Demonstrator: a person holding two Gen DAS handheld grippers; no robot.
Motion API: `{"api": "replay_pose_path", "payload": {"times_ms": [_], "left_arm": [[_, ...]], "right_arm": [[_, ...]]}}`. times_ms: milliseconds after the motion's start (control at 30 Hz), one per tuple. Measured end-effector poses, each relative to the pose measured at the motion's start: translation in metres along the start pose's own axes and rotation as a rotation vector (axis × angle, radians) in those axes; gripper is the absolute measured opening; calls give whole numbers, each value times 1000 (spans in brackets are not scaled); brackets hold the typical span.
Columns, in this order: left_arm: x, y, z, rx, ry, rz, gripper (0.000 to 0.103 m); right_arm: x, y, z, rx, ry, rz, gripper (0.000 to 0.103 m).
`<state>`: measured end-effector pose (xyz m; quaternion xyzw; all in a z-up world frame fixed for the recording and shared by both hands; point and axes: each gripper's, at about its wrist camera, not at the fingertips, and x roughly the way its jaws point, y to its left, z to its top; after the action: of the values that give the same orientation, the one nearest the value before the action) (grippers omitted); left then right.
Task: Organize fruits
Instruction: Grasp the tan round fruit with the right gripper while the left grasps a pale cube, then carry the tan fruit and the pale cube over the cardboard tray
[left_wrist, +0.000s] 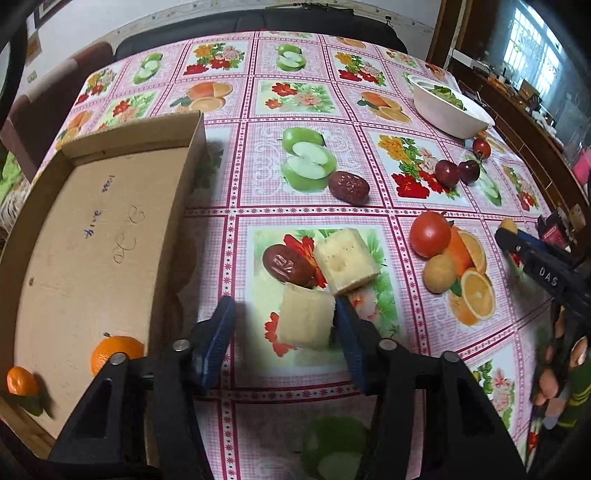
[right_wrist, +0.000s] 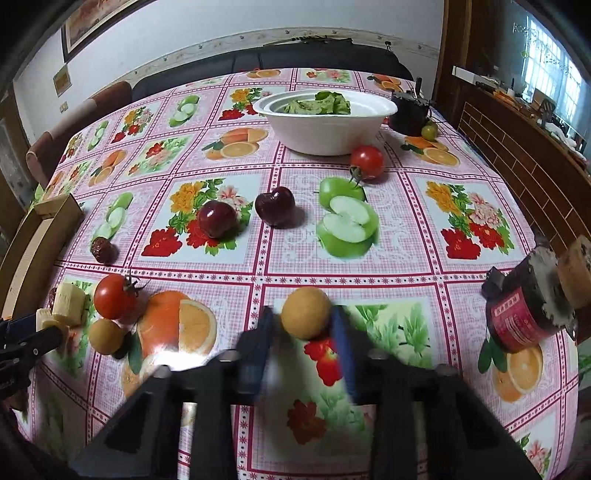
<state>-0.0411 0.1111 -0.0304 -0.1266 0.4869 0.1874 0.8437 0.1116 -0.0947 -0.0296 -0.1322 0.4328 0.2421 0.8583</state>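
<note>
Left gripper points steeply down at the tablecloth; jaws part-open around a pale banana piece. The right finger touches the piece's edge, the left finger stands clear, so no grip yet. Just beyond lie a second banana piece and a brown date, touching each other. Another date sits farther off. To the left, a shallow cardboard tray holds an orange and a smaller mandarin at its near end. Right gripper has its jaws closed on a round tan fruit, a finger pressing on each side. Near left of it lie a tomato and a second tan fruit. Two dark cherries rest mid-table; a second tomato sits just before a white bowl of greens at the far side. A dark jar lies tilted at the right edge.
</note>
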Motion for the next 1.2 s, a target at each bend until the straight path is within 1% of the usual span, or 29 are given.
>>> {"api": "replay_pose_path", "payload": {"times_ms": [67,133,200,300,400,633,767,833,1200], "left_arm": [[-2,1,-2,10,-7,-5,31],[-5,3,-3,6,-6,-31,23],[-10,9,-5,-14,-4,-67,23],[-18,11,-10,-18,-16,-78,23],[-28,16,-13,-27,-27,-111,23],[-60,15,-18,-12,-91,-156,23],[-73,11,-21,-7,-111,-151,23],[-79,8,-22,-1,-116,-136,23],[-98,16,-34,-4,-139,-104,23]], "right_arm": [[-1,1,0,-5,-2,5,27],[-3,1,0,0,-6,12,27],[-8,2,-2,8,-7,31,27],[-23,5,-7,22,-20,60,27],[-39,12,-13,26,-36,92,27],[-70,24,-25,31,-68,162,27],[-81,31,-29,24,-79,192,27],[-85,34,-31,21,-82,204,27],[-107,56,-37,-18,-103,242,27]]}}
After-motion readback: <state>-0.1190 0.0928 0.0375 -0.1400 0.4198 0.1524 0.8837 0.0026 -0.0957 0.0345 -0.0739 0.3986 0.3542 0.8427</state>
